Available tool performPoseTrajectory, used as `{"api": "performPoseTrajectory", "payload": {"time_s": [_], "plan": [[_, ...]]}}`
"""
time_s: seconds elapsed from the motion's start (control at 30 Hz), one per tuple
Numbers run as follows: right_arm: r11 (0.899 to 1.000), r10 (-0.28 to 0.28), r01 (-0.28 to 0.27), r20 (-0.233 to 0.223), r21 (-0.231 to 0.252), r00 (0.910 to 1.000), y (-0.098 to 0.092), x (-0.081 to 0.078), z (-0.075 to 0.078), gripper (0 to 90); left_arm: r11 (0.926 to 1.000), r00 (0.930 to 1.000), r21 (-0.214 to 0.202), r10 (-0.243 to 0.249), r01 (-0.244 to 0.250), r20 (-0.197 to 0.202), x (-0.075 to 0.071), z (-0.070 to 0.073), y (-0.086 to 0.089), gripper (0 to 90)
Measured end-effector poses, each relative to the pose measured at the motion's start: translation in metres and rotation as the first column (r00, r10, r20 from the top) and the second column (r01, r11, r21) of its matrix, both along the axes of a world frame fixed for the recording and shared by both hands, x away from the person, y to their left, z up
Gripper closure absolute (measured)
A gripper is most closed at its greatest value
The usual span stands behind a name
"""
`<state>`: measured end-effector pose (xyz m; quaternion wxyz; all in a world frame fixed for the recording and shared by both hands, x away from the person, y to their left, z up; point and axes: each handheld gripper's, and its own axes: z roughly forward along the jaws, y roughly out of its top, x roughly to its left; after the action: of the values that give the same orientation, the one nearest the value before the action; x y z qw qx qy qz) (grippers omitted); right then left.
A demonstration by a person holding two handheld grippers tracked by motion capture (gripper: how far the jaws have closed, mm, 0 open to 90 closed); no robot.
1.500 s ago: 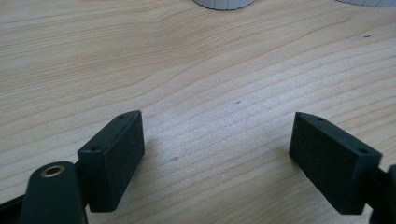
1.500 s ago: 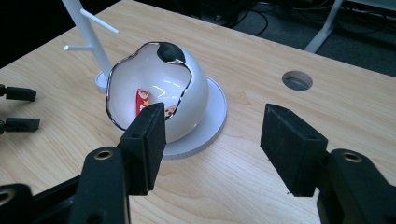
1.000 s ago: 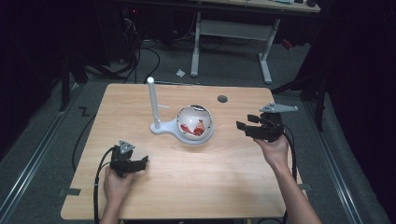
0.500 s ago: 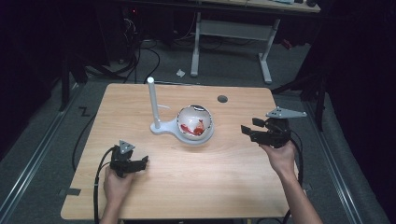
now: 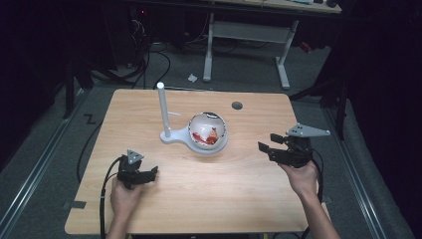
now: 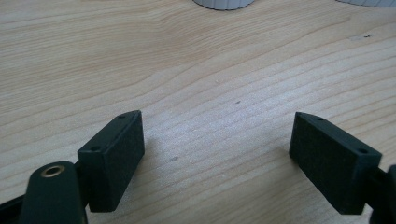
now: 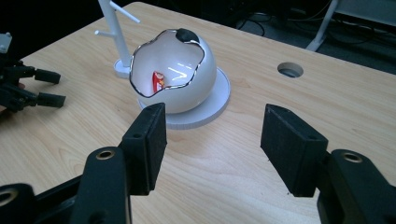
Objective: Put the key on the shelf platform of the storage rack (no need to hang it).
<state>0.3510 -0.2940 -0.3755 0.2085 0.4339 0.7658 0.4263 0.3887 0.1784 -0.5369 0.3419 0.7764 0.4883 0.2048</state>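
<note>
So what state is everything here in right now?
Apple-shaped bowl: upright, open.
Red wrapper: lying inside the bowl.
White post: upright, nothing hanging on it.
Left gripper: fingers open, empty.
Right gripper: fingers apart, empty, facing the bowl.

Right gripper (image 7: 212, 140) hangs over the table (image 7: 289, 107), jaws apart with nothing between them. Just beyond stands a white bowl (image 7: 187, 74) on a round base (image 7: 219, 100), a red packet (image 7: 158, 80) inside; post (image 7: 114, 32) far left
</note>
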Motion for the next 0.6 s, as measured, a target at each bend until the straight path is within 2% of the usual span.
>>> {"api": "performPoseTrajectory", "payload": {"time_s": [0.2, 0.27, 0.47, 0.6], "plan": [[1.000, -0.007, 0.007, -0.004, 0.003, 1.0000, -0.001, -0.005, -0.006, 40.5, 1.0000, 1.0000, 0.000, 0.000, 0.000, 0.000, 0.000, 0.000, 0.000, 18.4], [1.000, -0.003, 0.002, 0.010, 0.015, 1.0000, -0.002, -0.008, -0.011, 39.9, 1.0000, 1.0000, 0.000, 0.000, 0.000, 0.000, 0.000, 0.000, 0.000, 18.4], [0.998, 0.040, -0.041, 0.009, 0.046, 0.9991, -0.002, -0.012, -0.025, 37.0, 1.0000, 1.0000, 0.000, 0.000, 0.000, 0.000, 0.000, 0.000, 0.000, 18.4], [0.997, 0.041, -0.041, 0.005, 0.061, 0.9992, -0.001, -0.014, -0.034, 37.0, 1.0000, 1.0000, 0.000, 0.000, 0.000, 0.000, 0.000, 0.000, 0.000, 18.4]]}}
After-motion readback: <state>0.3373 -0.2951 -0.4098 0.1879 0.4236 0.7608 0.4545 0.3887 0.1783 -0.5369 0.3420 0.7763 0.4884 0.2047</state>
